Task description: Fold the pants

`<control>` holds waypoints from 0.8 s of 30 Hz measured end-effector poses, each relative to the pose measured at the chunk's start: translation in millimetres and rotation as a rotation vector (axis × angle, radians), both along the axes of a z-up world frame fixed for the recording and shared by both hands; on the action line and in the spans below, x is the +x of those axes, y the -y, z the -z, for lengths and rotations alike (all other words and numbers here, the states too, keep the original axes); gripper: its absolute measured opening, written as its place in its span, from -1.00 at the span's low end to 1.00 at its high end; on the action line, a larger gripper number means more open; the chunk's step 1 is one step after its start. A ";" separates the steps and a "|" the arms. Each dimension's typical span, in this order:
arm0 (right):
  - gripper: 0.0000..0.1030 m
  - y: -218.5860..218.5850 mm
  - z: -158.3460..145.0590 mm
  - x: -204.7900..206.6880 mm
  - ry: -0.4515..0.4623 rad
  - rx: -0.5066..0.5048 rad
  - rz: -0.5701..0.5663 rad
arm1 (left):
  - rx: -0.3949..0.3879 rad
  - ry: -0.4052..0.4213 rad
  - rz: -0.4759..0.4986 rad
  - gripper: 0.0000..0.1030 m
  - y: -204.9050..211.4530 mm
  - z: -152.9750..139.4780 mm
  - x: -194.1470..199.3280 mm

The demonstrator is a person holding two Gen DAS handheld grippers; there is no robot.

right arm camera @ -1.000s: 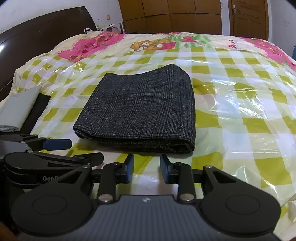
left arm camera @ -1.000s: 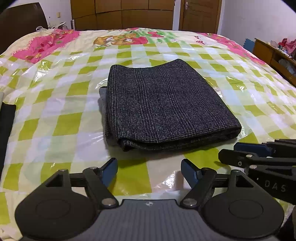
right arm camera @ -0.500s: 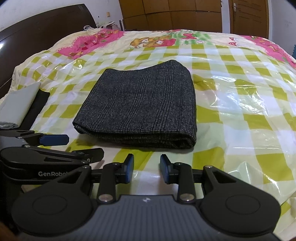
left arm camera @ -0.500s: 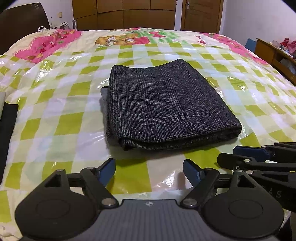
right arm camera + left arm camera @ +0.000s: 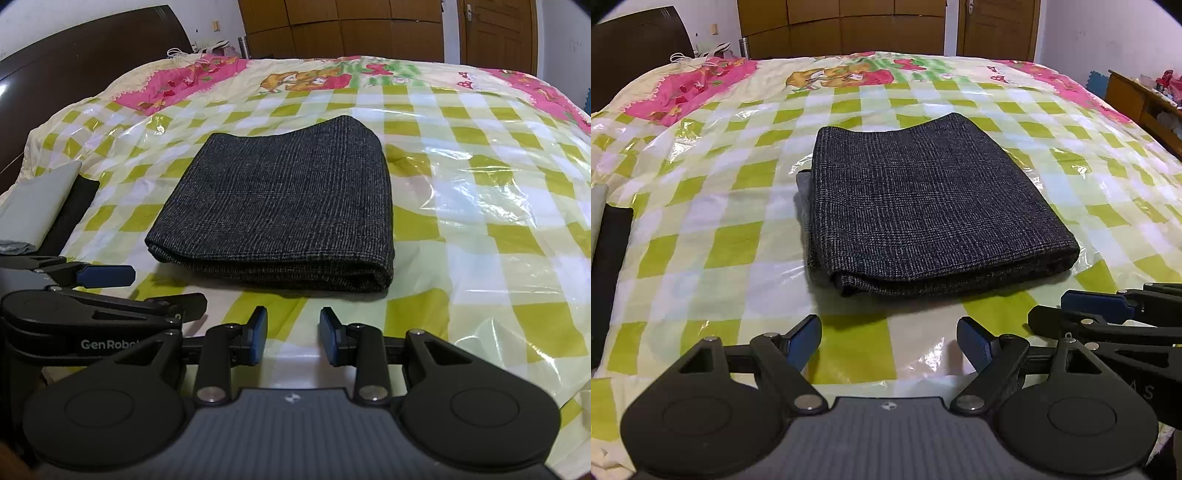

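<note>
Pants: the dark grey checked woven pants [image 5: 923,206] lie folded into a thick rectangle mid-bed on the green-and-white checked plastic-covered bedspread [image 5: 713,240].
My left gripper [image 5: 888,338]: jaws wide apart, empty, short of the near fold.
My right gripper [image 5: 293,334]: jaws narrowly apart, empty.
Risk: any nudge could slide the bundle on the slick plastic; the lower layer [image 5: 802,199] peeking out at the left edge may splay.
</note>
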State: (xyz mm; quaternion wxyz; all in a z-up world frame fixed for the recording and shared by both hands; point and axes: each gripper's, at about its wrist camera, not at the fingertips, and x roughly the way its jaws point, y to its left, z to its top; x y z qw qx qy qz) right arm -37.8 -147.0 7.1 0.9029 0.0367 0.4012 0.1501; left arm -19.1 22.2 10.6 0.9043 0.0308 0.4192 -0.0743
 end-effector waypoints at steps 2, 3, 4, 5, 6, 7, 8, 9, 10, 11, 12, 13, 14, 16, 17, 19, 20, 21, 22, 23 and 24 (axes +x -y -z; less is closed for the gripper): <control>-0.37 -0.3 0.0 -0.4 -0.001 -0.001 0.000 | 0.002 -0.001 -0.001 0.78 0.0 -0.3 0.2; -0.37 -0.3 -0.1 -0.4 -0.001 -0.001 0.000 | 0.004 -0.001 -0.002 0.78 0.1 -0.5 0.6; -0.37 -0.1 -0.1 -0.3 0.000 -0.001 0.000 | 0.007 0.000 -0.002 0.78 0.4 -0.9 0.4; -0.37 -0.3 -0.1 -0.7 0.000 0.000 0.000 | 0.010 0.002 -0.002 0.78 0.8 -1.3 -0.1; -0.37 -0.1 -0.1 -0.4 0.000 -0.001 0.000 | 0.013 0.003 -0.002 0.78 1.2 -1.6 -0.8; -0.38 -0.1 -0.2 -0.5 0.000 -0.001 0.001 | 0.014 0.004 -0.001 0.78 1.5 -1.9 -1.0; -0.38 0.0 -0.2 -0.7 0.001 -0.002 0.001 | 0.014 0.004 -0.001 0.78 1.3 -1.8 -1.0; -0.38 0.7 -0.3 -0.1 0.000 -0.002 0.001 | 0.013 0.003 -0.002 0.78 1.4 -1.8 -1.0; -0.38 0.9 -0.4 0.1 0.000 -0.001 0.001 | 0.013 0.002 -0.003 0.78 1.3 -1.9 -0.9; -0.38 0.7 -0.3 -0.1 0.000 -0.001 0.002 | 0.013 0.002 -0.005 0.78 1.6 -2.2 -1.2; -0.38 0.5 -0.5 -0.1 0.001 -0.002 0.001 | 0.016 0.002 -0.006 0.78 1.9 -2.5 -1.5; -0.38 0.9 -0.3 0.2 0.001 -0.003 0.000 | 0.020 0.004 -0.006 0.79 2.1 -2.7 -1.7; -0.38 1.2 -0.1 0.2 0.001 -0.003 -0.001 | 0.025 0.006 -0.008 0.80 2.3 -2.5 -2.1; -0.38 1.2 -0.1 0.2 0.000 -0.002 0.000 | 0.046 0.012 -0.013 0.87 3.5 -3.3 -2.8; -0.38 1.7 -0.8 0.3 0.003 -0.002 0.003 | 0.053 0.015 -0.012 0.87 3.9 -3.6 -3.3; -0.38 3.0 -1.3 0.0 0.002 0.002 0.008 | 0.065 0.020 -0.011 0.87 4.9 -4.0 -4.4; -0.38 3.4 -1.2 -0.1 0.002 0.002 0.010 | 0.072 0.020 -0.010 0.87 5.4 -4.0 -4.5; -0.38 2.7 -1.2 -1.0 0.001 0.000 0.012 | 0.076 0.019 -0.009 0.87 5.8 -3.9 -4.2; -0.38 2.5 -1.5 -1.7 0.002 -0.002 0.014 | 0.077 0.017 -0.009 0.87 6.0 -3.8 -4.4; -0.38 2.6 -1.5 -1.5 0.002 0.000 0.014 | 0.076 0.015 -0.009 0.87 5.4 -3.5 -4.8; -0.38 3.2 -1.4 -1.4 0.002 0.002 0.014 | 0.075 0.013 -0.008 0.87 5.1 -3.3 -4.7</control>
